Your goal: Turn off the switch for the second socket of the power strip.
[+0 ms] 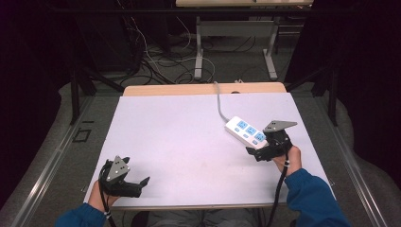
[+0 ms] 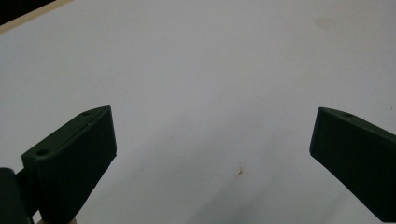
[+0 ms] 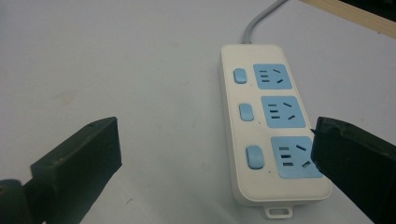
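A white power strip with three blue sockets and three blue switches lies flat at the right of the white table. Its grey cable runs off over the far edge. My right gripper is open at the strip's near end. In the right gripper view the power strip lies between the jaws of the right gripper, and the right jaw overlaps the nearest socket's edge. My left gripper is open near the front left corner. In its own view the left gripper holds nothing over bare tabletop.
A wooden strip borders the table's far edge. Beyond it on the floor are loose cables and the metal legs of another desk. Dark curtains close both sides.
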{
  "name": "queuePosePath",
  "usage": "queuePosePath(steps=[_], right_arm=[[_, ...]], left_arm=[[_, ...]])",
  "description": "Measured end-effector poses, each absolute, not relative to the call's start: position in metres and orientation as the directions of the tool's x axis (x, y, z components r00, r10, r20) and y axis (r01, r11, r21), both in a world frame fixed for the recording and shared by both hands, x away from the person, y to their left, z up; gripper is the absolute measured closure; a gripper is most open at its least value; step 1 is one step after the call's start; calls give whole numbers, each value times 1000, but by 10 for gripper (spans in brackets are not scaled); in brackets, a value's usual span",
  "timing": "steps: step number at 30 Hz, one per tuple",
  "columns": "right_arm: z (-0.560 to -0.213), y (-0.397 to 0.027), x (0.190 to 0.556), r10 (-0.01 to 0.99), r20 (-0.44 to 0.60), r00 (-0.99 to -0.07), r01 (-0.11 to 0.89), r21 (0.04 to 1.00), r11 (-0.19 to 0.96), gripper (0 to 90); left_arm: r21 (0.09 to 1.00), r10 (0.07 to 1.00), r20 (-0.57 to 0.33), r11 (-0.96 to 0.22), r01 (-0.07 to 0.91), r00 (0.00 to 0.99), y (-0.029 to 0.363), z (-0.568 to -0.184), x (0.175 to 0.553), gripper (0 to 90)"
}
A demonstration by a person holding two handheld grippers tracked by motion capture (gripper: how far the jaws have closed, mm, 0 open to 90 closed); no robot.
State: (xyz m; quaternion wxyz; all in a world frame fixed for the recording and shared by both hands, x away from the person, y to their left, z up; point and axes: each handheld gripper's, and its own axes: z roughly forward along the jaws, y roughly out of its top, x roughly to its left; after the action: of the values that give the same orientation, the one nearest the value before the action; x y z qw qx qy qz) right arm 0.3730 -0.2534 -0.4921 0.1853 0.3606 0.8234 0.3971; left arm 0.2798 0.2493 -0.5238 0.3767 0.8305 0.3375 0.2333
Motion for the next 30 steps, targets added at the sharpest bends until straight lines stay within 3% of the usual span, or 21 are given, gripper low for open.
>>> queuePosePath(steps=[30], right_arm=[[-499, -252, 406, 773, -6, -634, 483, 778, 402, 13]], left_arm=[[783, 733, 134, -490, 382, 667, 249, -524, 280, 3]])
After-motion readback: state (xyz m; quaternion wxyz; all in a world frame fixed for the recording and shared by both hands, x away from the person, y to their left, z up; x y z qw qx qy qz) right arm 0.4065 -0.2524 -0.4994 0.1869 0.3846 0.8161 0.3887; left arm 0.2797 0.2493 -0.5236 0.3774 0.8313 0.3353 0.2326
